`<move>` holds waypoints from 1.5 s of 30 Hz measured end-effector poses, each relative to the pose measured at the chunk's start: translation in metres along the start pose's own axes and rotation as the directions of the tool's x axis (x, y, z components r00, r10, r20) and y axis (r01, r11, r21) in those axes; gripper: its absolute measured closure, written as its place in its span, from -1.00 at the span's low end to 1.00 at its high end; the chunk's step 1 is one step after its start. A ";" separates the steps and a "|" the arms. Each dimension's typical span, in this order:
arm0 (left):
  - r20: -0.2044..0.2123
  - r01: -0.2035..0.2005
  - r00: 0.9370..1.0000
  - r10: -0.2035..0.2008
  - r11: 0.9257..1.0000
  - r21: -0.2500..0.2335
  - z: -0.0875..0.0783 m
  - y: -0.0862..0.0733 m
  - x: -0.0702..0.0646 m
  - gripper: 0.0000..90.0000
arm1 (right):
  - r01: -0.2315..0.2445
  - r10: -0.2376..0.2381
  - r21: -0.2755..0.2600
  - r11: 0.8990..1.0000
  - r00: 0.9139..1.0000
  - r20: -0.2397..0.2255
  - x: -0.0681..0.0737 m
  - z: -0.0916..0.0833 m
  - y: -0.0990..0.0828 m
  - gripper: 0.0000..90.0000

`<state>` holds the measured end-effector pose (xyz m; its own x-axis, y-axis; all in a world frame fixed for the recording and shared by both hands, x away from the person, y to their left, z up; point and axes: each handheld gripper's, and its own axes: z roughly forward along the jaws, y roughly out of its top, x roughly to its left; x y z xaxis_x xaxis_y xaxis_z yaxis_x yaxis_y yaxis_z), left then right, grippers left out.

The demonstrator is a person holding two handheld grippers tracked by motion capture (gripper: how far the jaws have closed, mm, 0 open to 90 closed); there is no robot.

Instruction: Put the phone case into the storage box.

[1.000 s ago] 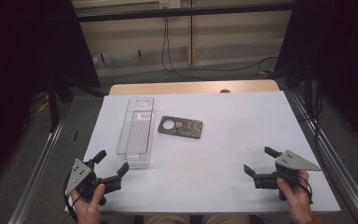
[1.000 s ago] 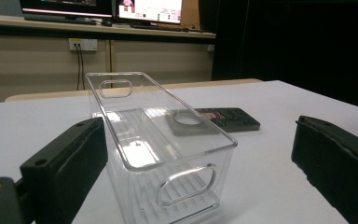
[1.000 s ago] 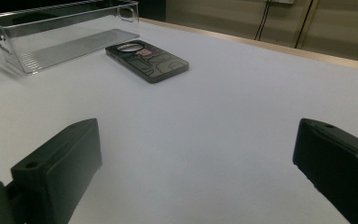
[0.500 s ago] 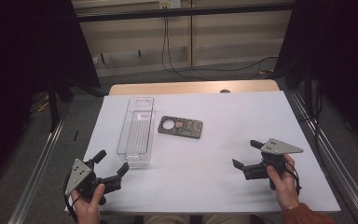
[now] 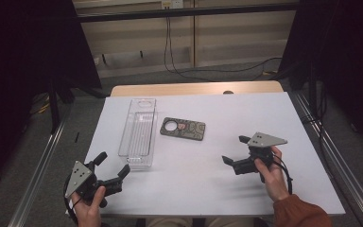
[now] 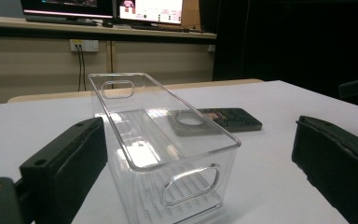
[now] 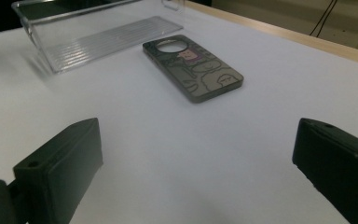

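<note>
A dark phone case (image 5: 183,129) with a round camera hole and cartoon print lies flat near the middle of the white counter (image 5: 264,113), a little toward the far edge. Just beside it, on the side of the counter's left edge, stands a long clear plastic bin (image 5: 138,132), upright and empty, its length running from the far edge toward the near one; the two look close but apart.

The right tongs (image 5: 233,151) are held in a hand (image 5: 270,172) over the counter's right half, jaws spread wide and holding nothing, pointing toward the phone case, which sits well ahead of them in the right gripper view (image 7: 192,67), with the bin (image 7: 93,32) beyond it.

The left tongs (image 5: 112,164) sit at the near left corner, gripped by the other hand (image 5: 89,208), also released and empty. Their jaws stand apart on either side of the bin's near end (image 6: 168,154), not touching it, with the phone case (image 6: 223,120) visible behind the bin's clear wall.
</note>
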<state>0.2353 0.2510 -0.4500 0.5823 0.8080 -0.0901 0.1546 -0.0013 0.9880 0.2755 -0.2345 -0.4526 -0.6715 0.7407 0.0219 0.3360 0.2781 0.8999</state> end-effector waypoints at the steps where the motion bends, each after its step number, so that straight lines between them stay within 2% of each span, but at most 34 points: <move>1: -0.002 0.000 1.000 0.000 1.000 0.001 0.000 0.000 0.000 -0.92 | 0.001 -0.001 0.007 1.000 1.000 -0.005 0.001 0.002 0.001 -0.98; 4: -0.002 -0.001 1.000 0.001 1.000 0.002 0.000 0.000 0.000 -0.92 | -0.010 0.010 0.006 1.000 1.000 -0.029 0.001 0.009 0.005 -0.97; 6: 0.000 -0.003 1.000 0.003 1.000 0.002 0.000 0.000 0.000 -0.92 | -0.011 0.012 0.006 1.000 1.000 -0.028 0.001 0.010 0.007 -0.97; 7: 0.003 0.002 1.000 -0.002 1.000 0.002 0.000 0.000 -0.001 -0.92 | -0.022 0.022 -0.004 1.000 0.999 -0.034 -0.001 0.014 0.009 -0.98; 8: -0.005 -0.002 1.000 0.002 1.000 0.004 0.000 0.000 0.000 -0.92 | -0.035 0.036 0.009 0.999 0.998 -0.051 -0.003 0.017 0.010 -0.98; 10: -0.001 -0.004 1.000 0.004 1.000 0.006 0.001 0.000 0.000 -0.92 | -0.026 0.028 0.036 0.999 0.998 -0.054 -0.005 0.021 0.011 -0.97; 14: -0.004 -0.003 1.000 0.003 1.000 0.004 0.000 0.000 0.000 -0.92 | -0.029 0.031 0.036 0.999 0.998 -0.057 -0.008 0.028 0.014 -0.97; 17: 0.002 0.001 1.000 -0.001 1.000 0.001 0.000 0.000 0.000 -0.92 | -0.028 0.032 0.051 0.998 0.997 -0.074 -0.008 0.039 0.022 -0.98; 20: 0.003 -0.001 1.000 0.001 1.000 0.002 0.000 0.000 0.000 -0.92 | -0.033 0.037 0.041 0.999 0.995 -0.096 -0.009 0.048 0.028 -0.98; 21: 0.003 -0.001 1.000 0.001 1.000 0.002 0.000 0.000 0.000 -0.92 | -0.026 0.032 0.056 0.998 0.994 -0.104 -0.010 0.052 0.030 -0.97; 23: 0.005 0.002 1.000 -0.002 1.000 0.001 0.000 0.000 0.000 -0.92 | -0.010 0.015 0.049 0.999 0.995 -0.100 -0.010 0.058 0.034 -0.95; 26: 0.006 0.003 1.000 -0.003 1.000 0.002 0.000 -0.001 0.000 -0.93 | -0.013 0.019 0.059 0.998 0.993 -0.114 -0.011 0.065 0.038 -0.95; 27: -0.005 0.008 1.000 -0.008 1.000 0.001 0.000 -0.001 0.000 -0.93 | -0.001 0.007 0.054 0.999 0.994 -0.109 -0.011 0.070 0.043 -0.95; 33: 0.002 0.000 1.000 0.000 1.000 0.002 -0.001 -0.001 0.001 -0.93 | 0.007 0.003 0.078 0.997 0.991 -0.136 -0.015 0.084 0.056 -0.95; 36: -0.003 0.002 1.000 -0.002 1.000 0.002 -0.001 -0.001 0.001 -0.93 | 0.015 -0.001 0.099 0.995 0.991 -0.137 -0.019 0.091 0.061 -0.95; 38: -0.002 0.002 1.000 -0.002 1.000 0.001 -0.001 -0.001 0.001 -0.92 | 0.019 -0.006 0.112 0.994 0.993 -0.118 -0.021 0.096 0.063 -0.96; 45: 0.007 -0.005 1.000 0.005 1.000 0.010 -0.001 -0.002 0.001 -0.93 | 0.026 -0.002 0.144 0.989 0.986 -0.167 -0.031 0.106 0.072 -0.88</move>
<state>0.2354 0.2523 -0.4516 0.5887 0.8037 -0.0861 0.1597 -0.0112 0.9871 0.3906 -0.1726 -0.4351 -0.7730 0.6276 0.0924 0.4097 0.3827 0.8280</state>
